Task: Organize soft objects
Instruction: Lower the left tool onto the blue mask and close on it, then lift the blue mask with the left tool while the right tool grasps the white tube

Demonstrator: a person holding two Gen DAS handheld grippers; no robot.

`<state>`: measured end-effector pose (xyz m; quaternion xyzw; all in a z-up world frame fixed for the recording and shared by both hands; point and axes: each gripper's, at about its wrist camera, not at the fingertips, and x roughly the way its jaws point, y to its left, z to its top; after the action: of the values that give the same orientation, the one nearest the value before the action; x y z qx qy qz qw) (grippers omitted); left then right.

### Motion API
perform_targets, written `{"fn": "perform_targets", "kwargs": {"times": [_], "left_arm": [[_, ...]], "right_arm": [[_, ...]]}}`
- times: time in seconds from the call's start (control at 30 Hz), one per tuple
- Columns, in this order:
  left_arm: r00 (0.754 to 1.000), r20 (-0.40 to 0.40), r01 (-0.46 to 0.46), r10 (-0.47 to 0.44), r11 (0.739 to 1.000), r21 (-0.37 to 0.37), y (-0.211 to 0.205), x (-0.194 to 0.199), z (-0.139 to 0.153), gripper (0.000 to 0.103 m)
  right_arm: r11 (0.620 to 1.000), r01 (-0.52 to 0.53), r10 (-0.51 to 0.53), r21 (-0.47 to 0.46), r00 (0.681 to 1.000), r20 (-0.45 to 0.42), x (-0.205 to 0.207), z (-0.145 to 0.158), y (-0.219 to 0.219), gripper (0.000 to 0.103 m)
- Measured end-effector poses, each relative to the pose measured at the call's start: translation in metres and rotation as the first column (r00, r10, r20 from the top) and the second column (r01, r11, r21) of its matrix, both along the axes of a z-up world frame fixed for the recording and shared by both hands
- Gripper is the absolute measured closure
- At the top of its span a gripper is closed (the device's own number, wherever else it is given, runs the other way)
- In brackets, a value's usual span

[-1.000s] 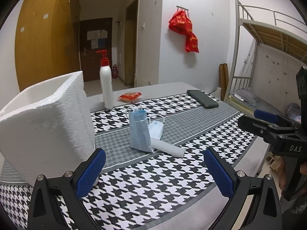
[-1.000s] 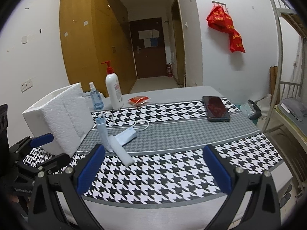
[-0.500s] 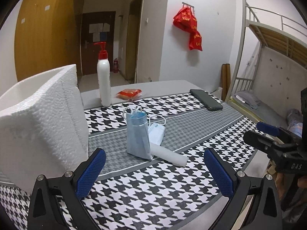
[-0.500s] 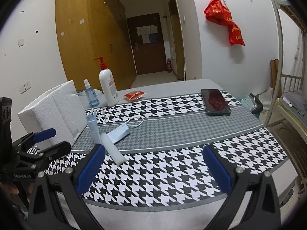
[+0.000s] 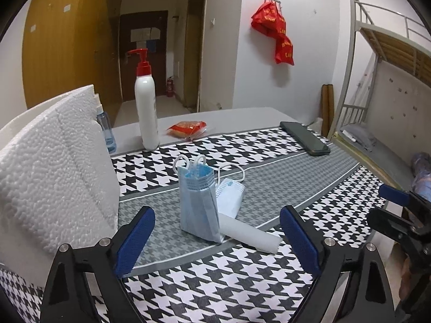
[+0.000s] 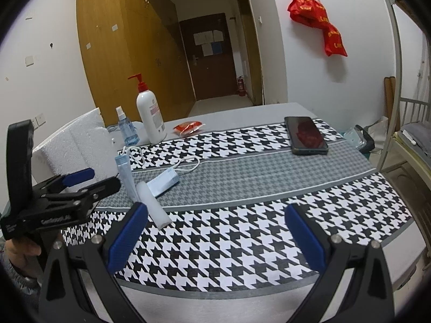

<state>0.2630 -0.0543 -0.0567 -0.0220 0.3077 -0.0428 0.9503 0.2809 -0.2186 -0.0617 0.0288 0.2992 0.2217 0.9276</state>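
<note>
Face masks (image 5: 199,204) loom closer as you bring your left gripper (image 5: 218,239), fingers spread wide and empty, toward them; your right gripper (image 6: 215,234), equally wide, holds back.

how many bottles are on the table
2. A white pump bottle with a red top stands at the table's far side, and a small clear spray bottle stands just left of it, beside the foam box. More could be hidden behind that box.

You see even, soft indoor light from above in both views. Shadows on the cloth (image 5: 269,188) are weak. The phone (image 6: 305,134) shows red glare. Strong fisheye bending and dark corners at every edge; the centre stays sharp.
</note>
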Motion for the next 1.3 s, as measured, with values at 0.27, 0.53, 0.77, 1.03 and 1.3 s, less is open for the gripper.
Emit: {"fn": "perform_targets", "kwargs": {"times": [0.27,0.53,0.77,1.03,1.3], "left_arm": [[0.998,-0.057,0.008,-0.008,1.000,0.001,0.005,0.019,-0.012,0.024],[0.994,-0.106,0.030,-0.032,0.999,-0.016,0.010,0.029,-0.022,0.037],[0.992,-0.119,0.042,-0.045,0.999,-0.035,0.015,0.031,-0.025,0.058],[0.989,-0.117,0.080,-0.089,0.993,-0.085,0.022,0.034,-0.029,0.088],[0.989,-0.087,0.106,-0.117,0.987,-0.120,0.025,0.029,-0.025,0.094]], "right_arm": [[0.999,-0.039,0.039,-0.008,0.999,-0.016,0.007,-0.006,0.007,0.000],[0.998,-0.064,0.063,-0.021,0.997,-0.043,0.016,-0.013,0.016,0.000],[0.994,-0.100,0.098,-0.046,0.994,-0.057,0.021,-0.015,0.030,0.000],[0.983,-0.154,0.146,-0.101,0.986,-0.085,0.028,-0.020,0.050,0.000],[0.948,-0.285,0.269,-0.143,0.956,-0.118,0.036,-0.025,0.077,0.000]]}}
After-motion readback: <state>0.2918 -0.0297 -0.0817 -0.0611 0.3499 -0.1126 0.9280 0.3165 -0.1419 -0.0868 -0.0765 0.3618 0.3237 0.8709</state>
